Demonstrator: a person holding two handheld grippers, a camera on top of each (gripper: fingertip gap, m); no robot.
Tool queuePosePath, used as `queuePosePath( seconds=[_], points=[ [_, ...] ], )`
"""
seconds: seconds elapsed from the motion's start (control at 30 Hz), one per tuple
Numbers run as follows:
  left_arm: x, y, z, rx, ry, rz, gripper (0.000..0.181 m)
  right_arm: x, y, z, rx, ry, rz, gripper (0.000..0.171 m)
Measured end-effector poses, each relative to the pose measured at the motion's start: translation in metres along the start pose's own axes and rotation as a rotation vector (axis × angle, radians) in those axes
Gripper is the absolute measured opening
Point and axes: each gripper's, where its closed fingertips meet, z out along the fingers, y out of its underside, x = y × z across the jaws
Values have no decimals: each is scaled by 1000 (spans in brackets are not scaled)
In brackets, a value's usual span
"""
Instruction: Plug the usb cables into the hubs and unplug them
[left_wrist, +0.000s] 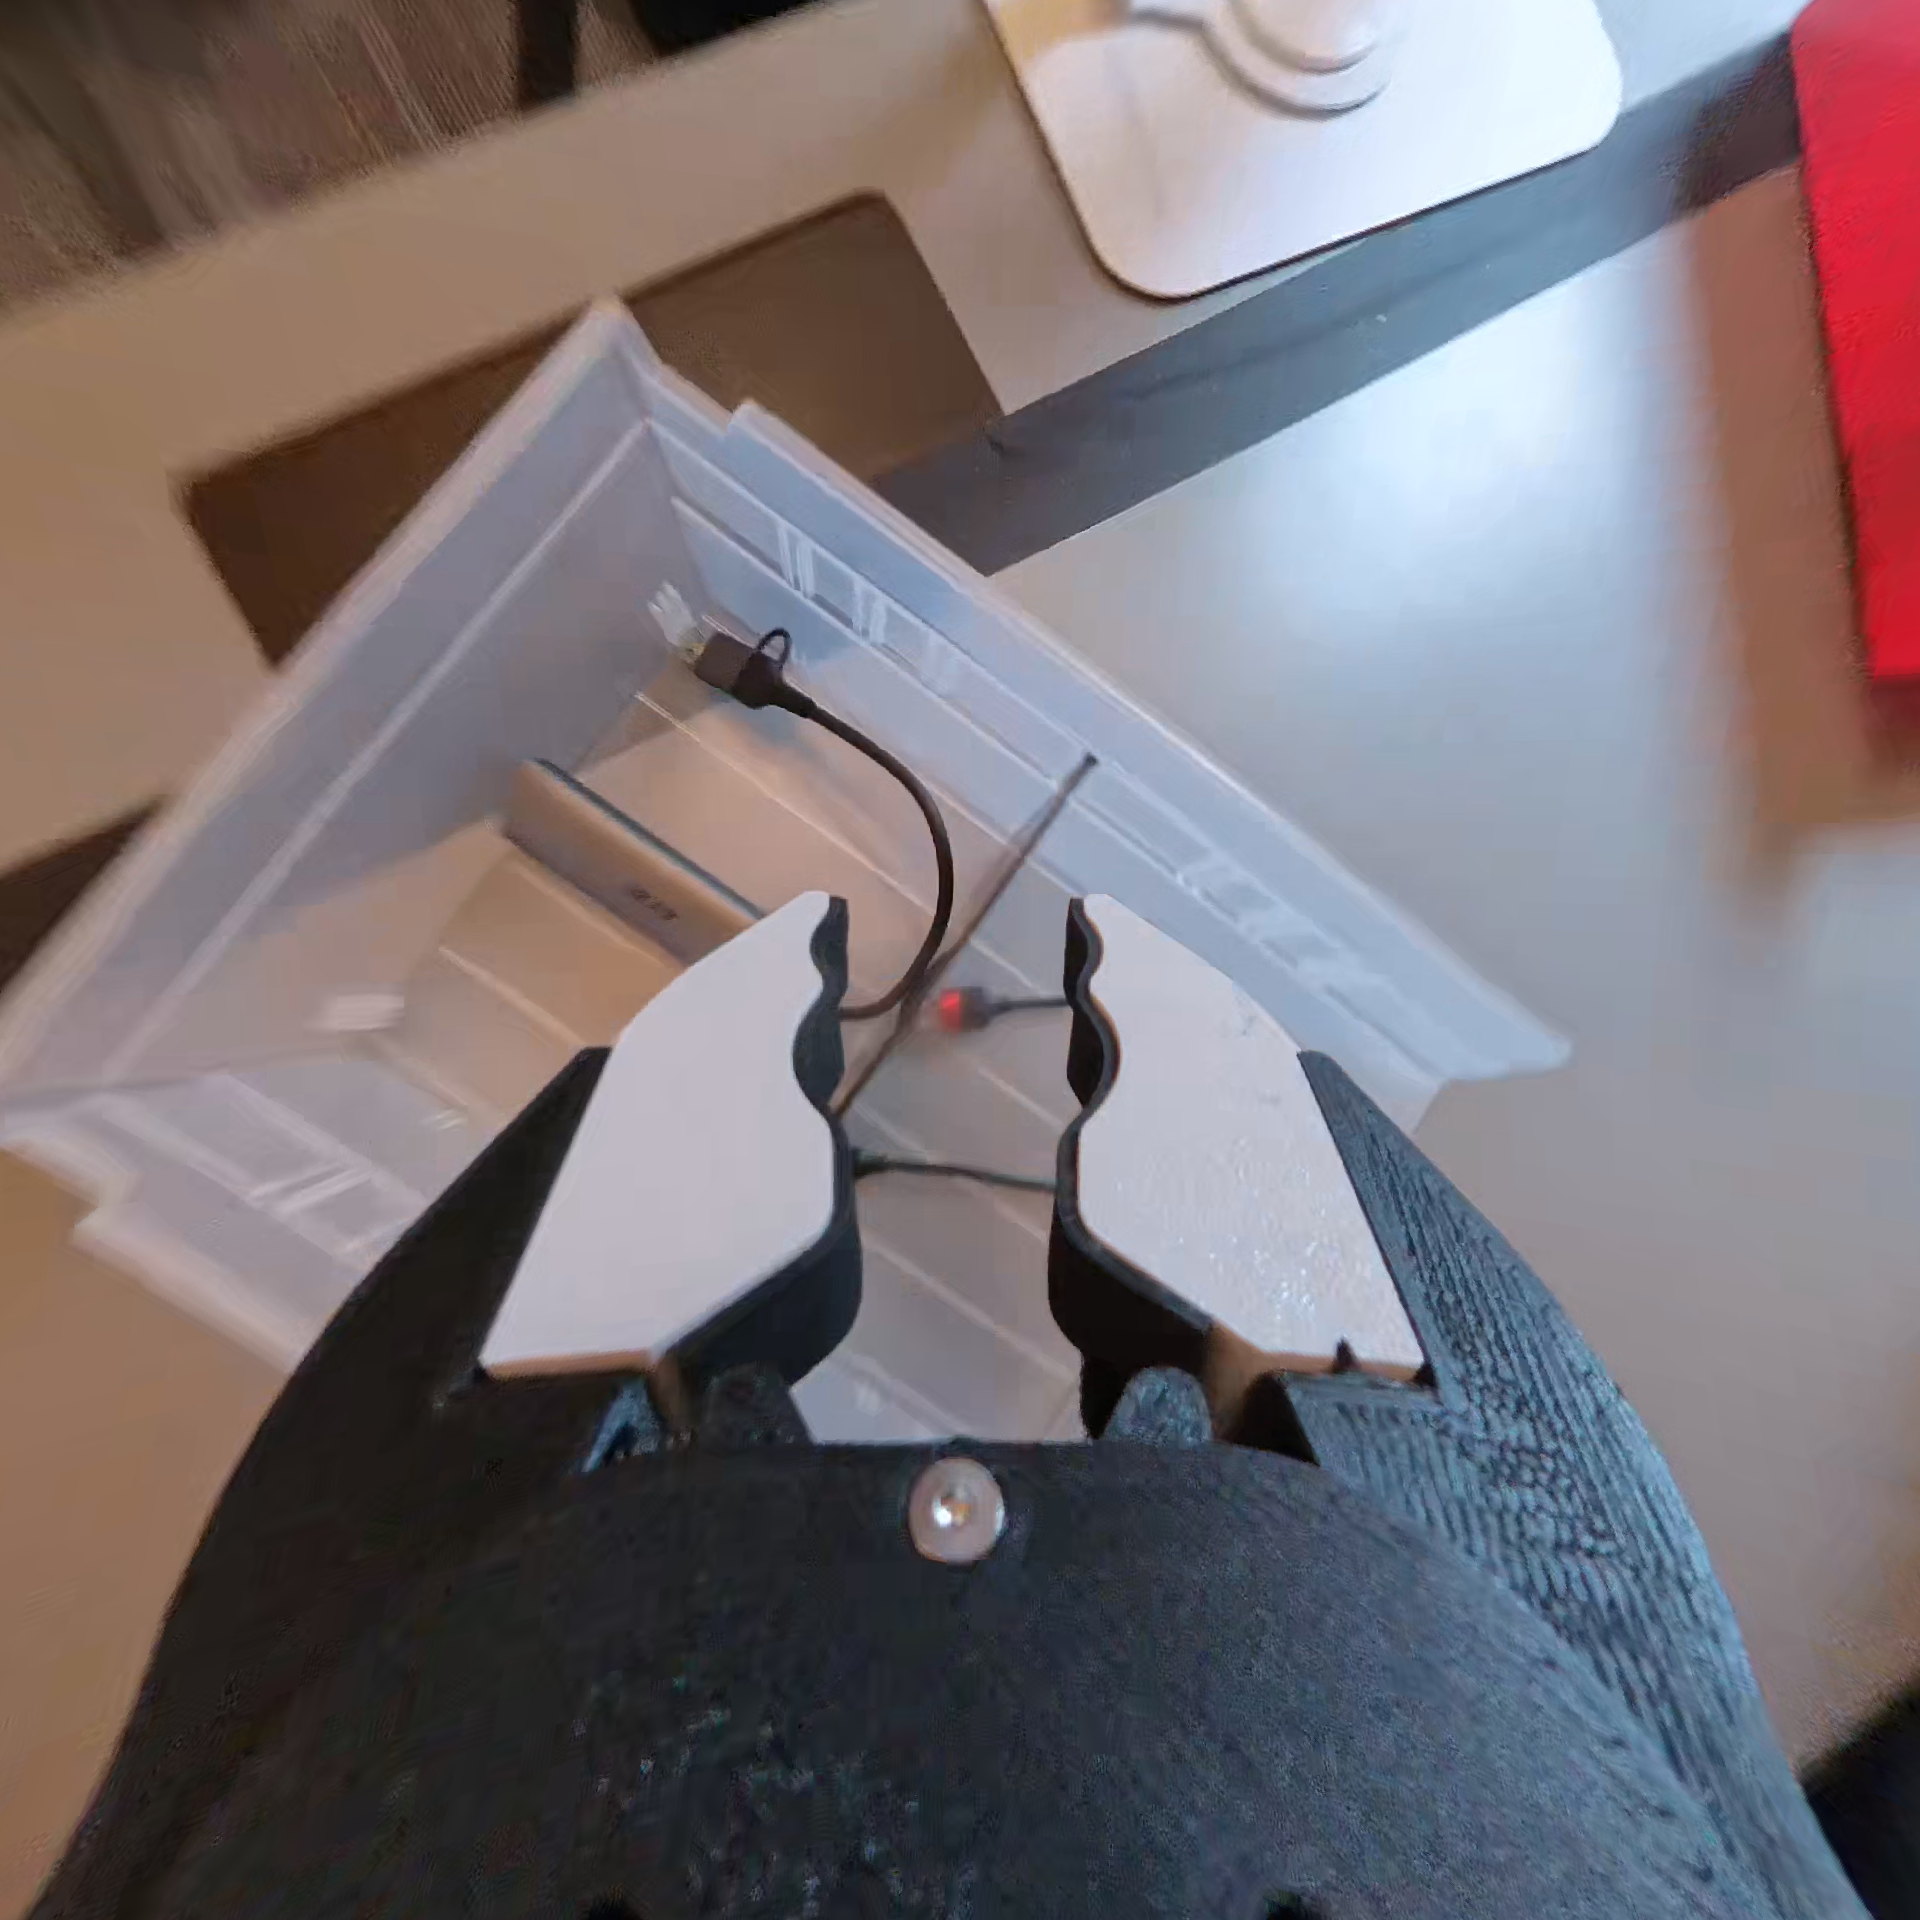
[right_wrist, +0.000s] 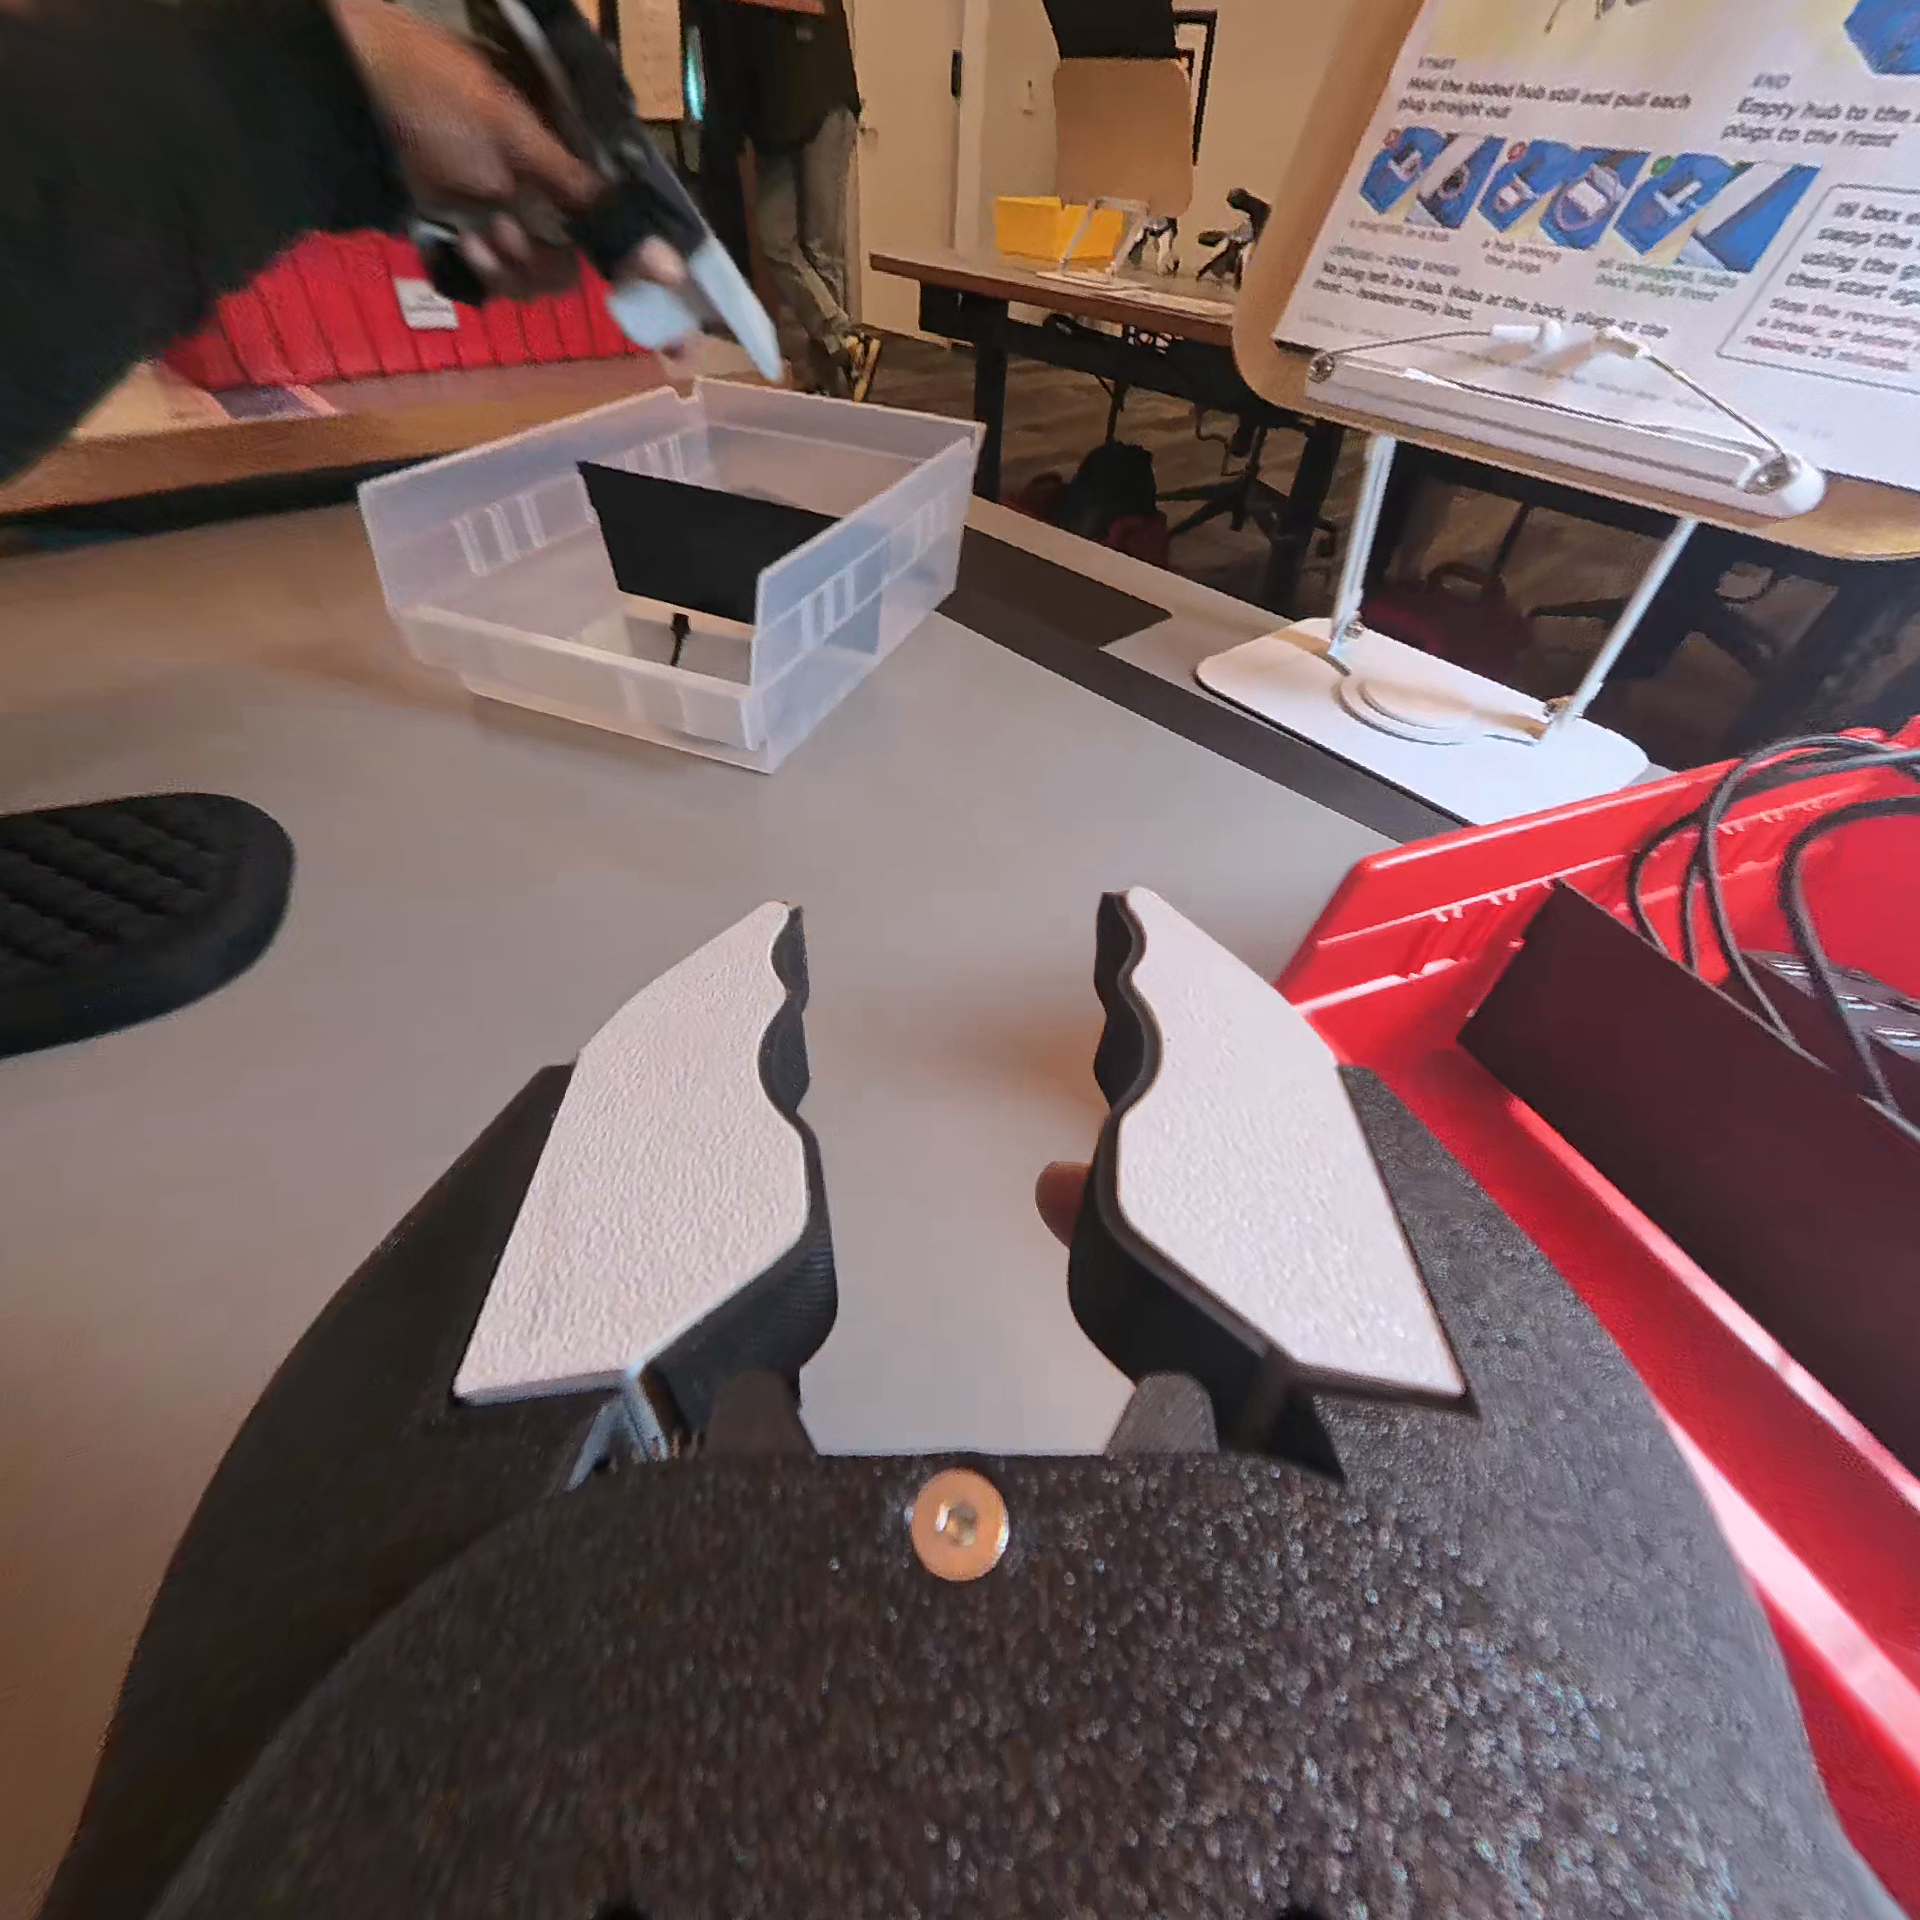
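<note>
My left gripper (left_wrist: 951, 914) is open and empty, hovering above a clear plastic bin (left_wrist: 343, 748). Inside the bin lie a silver hub (left_wrist: 623, 873), a black usb cable (left_wrist: 914, 821) with its plug (left_wrist: 732, 665) in the far corner, and a red-tipped plug (left_wrist: 961, 1008). My right gripper (right_wrist: 951, 909) is open and empty, low over the grey table (right_wrist: 520, 935), beside a red bin (right_wrist: 1475, 935) that holds black cables (right_wrist: 1766, 862). The right wrist view shows the clear bin (right_wrist: 499, 551) with a black divider (right_wrist: 696, 551), and the left gripper (right_wrist: 707, 301) above it.
A white stand base (right_wrist: 1434, 717) holding an instruction board (right_wrist: 1621, 208) stands at the table's back right. A black padded object (right_wrist: 114, 914) lies at the left. A red quilted item (right_wrist: 374, 322) sits behind the clear bin. A person stands in the background (right_wrist: 790, 156). Tip to tip, the grippers are about 40 centimetres apart. The right gripper is farther from the silver hub (left_wrist: 623, 873), some 50 centimetres, than the left, some 12 centimetres.
</note>
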Motion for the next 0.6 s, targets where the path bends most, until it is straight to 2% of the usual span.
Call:
queuePosePath(
  seconds=[0.03, 0.2, 0.3, 0.33, 0.47, 0.6],
  points=[
    [-6, -2, 18, -40, 48, -78, 42, -4, 1, 1, 11, -8, 6, 53],
    [-20, 11, 89, -214, 198, -344, 47, -6, 15, 5, 23, -22, -10, 52],
    [-17, 11, 105, -235, 280, -410, 29, -3, 21, 7, 20, -31, 15, 50],
    [-14, 12, 105, -248, 303, -396, 17, -2, 22, 8, 19, -35, 25, 50],
    [-18, 6, 87, -237, 242, -270, 11, 0, 27, 10, 5, -27, 8, 49],
    [-18, -21, 37, -67, 181, -149, 4, -1, 30, 10, -1, -17, -19, 48]
  ],
)
